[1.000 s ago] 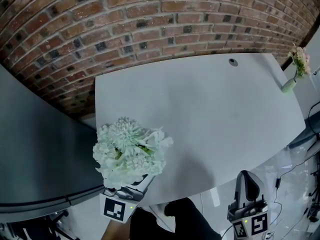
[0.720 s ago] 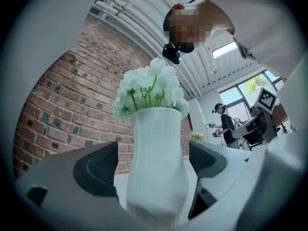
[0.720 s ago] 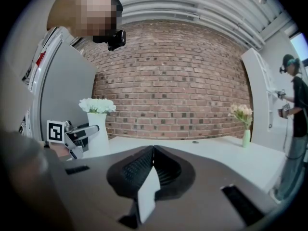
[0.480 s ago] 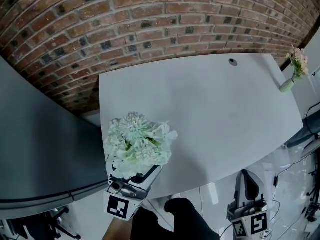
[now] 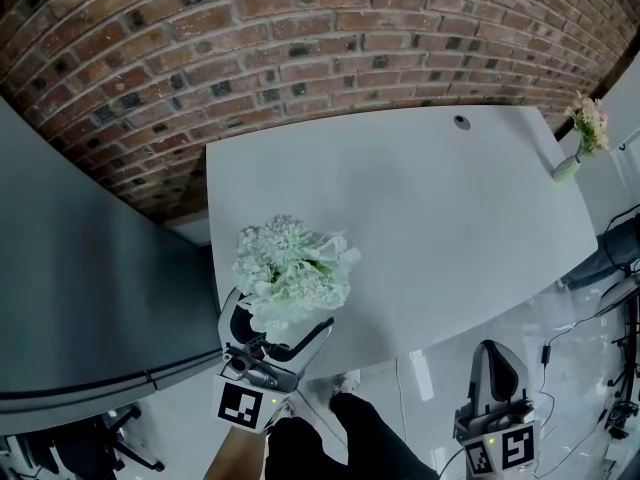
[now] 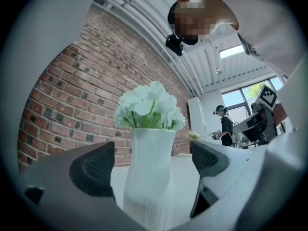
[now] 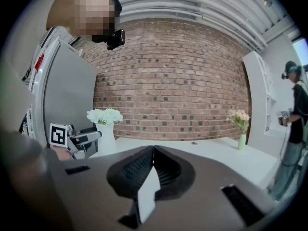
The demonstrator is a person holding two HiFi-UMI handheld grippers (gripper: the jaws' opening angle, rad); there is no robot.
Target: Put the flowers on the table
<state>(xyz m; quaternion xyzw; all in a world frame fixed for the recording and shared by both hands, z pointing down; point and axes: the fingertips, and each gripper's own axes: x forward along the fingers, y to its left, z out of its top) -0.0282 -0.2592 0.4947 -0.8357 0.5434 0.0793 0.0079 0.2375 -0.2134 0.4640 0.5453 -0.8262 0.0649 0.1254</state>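
A white ribbed vase [image 6: 149,172] of pale white-green flowers [image 5: 293,271] stands on the grey table [image 5: 430,218] near its front left corner. My left gripper [image 5: 278,320] reaches around the vase from the near side. Its jaws are opening, and in the left gripper view [image 6: 153,153] a gap shows between each pad and the vase. The flower heads hide the vase from the head view. My right gripper [image 5: 497,360] hangs below the table's front edge, shut with nothing in it [image 7: 153,165]. From there the vase [image 7: 107,137] and the left gripper [image 7: 84,139] show at the left.
A small green vase of pink flowers [image 5: 580,138] stands at the table's far right edge. A cable hole [image 5: 461,122] sits near the back edge. A brick wall [image 5: 300,38] runs behind, a grey panel [image 5: 80,288] stands left. A person [image 7: 294,124] stands at far right.
The left gripper carried the flowers forward and right onto the table's corner. Its jaws have spread away from the vase. The right gripper has stayed put.
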